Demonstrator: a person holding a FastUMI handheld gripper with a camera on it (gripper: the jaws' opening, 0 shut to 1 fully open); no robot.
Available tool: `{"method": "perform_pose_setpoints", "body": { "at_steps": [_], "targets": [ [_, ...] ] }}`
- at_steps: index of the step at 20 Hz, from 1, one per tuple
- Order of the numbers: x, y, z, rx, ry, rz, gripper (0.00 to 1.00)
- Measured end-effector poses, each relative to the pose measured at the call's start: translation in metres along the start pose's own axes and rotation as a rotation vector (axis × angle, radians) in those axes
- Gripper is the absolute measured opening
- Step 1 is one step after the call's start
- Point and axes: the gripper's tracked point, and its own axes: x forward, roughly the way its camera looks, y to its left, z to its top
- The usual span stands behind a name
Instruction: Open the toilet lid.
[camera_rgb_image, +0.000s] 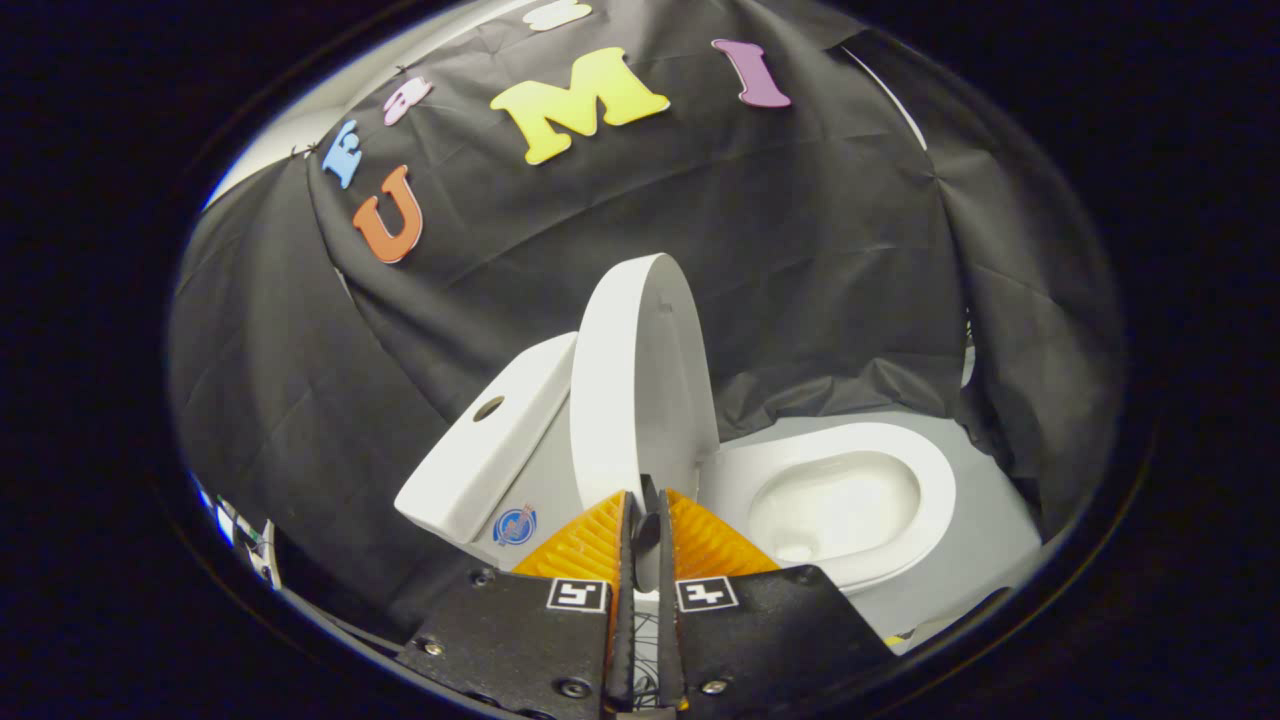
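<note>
1. Gripper view, jaws: the gripper (646, 512) has its two fingers drawn nearly together, with only a narrow slot between them. The rim of the toilet lid (640, 380) sits in that slot. Whether both fingers actually press on the rim cannot be told from this angle, so a firm grip is not confirmed.

2. Lid: it stands raised, close to upright, just ahead of and above the fingertips. It is tilted back toward the tank (490, 445), with its near edge running down into the gap between the fingers.

3. Tank: it lies just beyond the lid on the far side. The lid appears close to it, but contact between the two cannot be judged.

4. Seat (905, 450) and bowl (835, 505): the seat is down and the bowl is fully exposed, lying to the other side of the lid, near the fingers.

5. Surroundings: a pale floor (990, 540) runs around the base, and black cloth (850, 260) hangs behind everything.

6. Step in hand, as a judgement: the lift is essentially complete, and the work stands at the final stage of settling the lid back.

7. Next move, as a judgement: ease the lid the last way until it leans against the tank. Then part the fingers and draw back along the rim, taking care not to drag the lid forward so that it falls shut.
</note>
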Motion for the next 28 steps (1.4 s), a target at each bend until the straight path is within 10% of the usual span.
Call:
{"method": "perform_pose_setpoints", "body": {
  "at_steps": [28],
  "targets": [
    [0.043, 0.102, -0.029, -0.216, 0.047, 0.024, 0.13]
  ]
}}
